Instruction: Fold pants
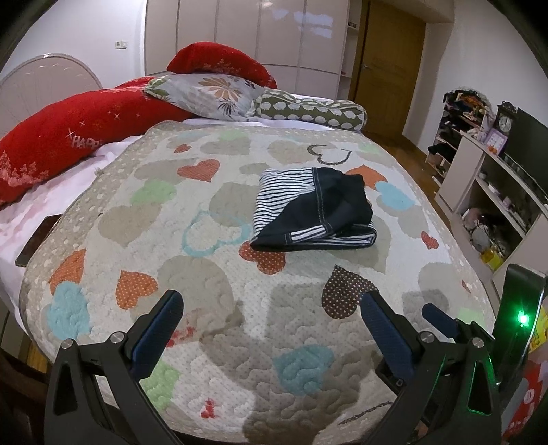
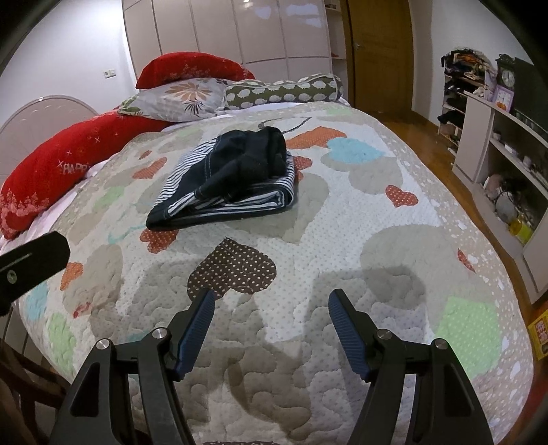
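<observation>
The pants (image 1: 313,208) are dark navy with black-and-white striped lining. They lie folded in a compact bundle on the heart-patterned quilt (image 1: 212,212) in the middle of the bed. They also show in the right wrist view (image 2: 229,181). My left gripper (image 1: 270,301) is open and empty, held above the quilt's near part, well short of the pants. My right gripper (image 2: 270,301) is open and empty, also short of the pants. Part of the right gripper's body (image 1: 520,318) with a green light shows at the right edge of the left wrist view.
Red pillows (image 1: 68,137), a floral pillow (image 1: 209,92) and a dotted bolster (image 1: 308,109) lie at the head of the bed. White shelves (image 1: 493,191) with clutter stand along the right wall. A wooden door (image 1: 387,68) and wardrobe (image 1: 246,30) are behind.
</observation>
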A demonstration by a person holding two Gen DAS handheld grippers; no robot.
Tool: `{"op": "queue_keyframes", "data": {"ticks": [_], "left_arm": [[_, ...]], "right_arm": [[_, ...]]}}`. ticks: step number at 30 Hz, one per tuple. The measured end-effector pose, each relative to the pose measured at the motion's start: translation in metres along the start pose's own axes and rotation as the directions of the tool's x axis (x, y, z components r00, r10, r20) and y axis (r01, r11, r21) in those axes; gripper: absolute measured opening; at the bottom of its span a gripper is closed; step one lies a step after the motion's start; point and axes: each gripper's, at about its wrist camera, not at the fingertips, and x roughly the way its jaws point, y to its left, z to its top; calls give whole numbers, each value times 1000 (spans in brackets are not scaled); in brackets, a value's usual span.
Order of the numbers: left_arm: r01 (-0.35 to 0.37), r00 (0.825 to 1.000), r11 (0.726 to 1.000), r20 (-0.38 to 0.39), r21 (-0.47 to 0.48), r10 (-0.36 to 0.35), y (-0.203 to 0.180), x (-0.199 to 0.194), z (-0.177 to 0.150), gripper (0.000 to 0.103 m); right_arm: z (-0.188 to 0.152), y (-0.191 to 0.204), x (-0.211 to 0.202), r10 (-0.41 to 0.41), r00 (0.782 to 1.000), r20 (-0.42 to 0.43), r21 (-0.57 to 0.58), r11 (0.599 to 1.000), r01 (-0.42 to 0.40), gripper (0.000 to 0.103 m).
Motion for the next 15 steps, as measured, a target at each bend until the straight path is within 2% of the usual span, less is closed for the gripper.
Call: {"op": "queue_keyframes", "data": {"ticks": [15], "left_arm": [[-3,1000,1000,1,0,3,-4,-1,-1,103]], "right_arm": [[-2,6,1,3,1000,-1,-13,1000,-3,73]]}}
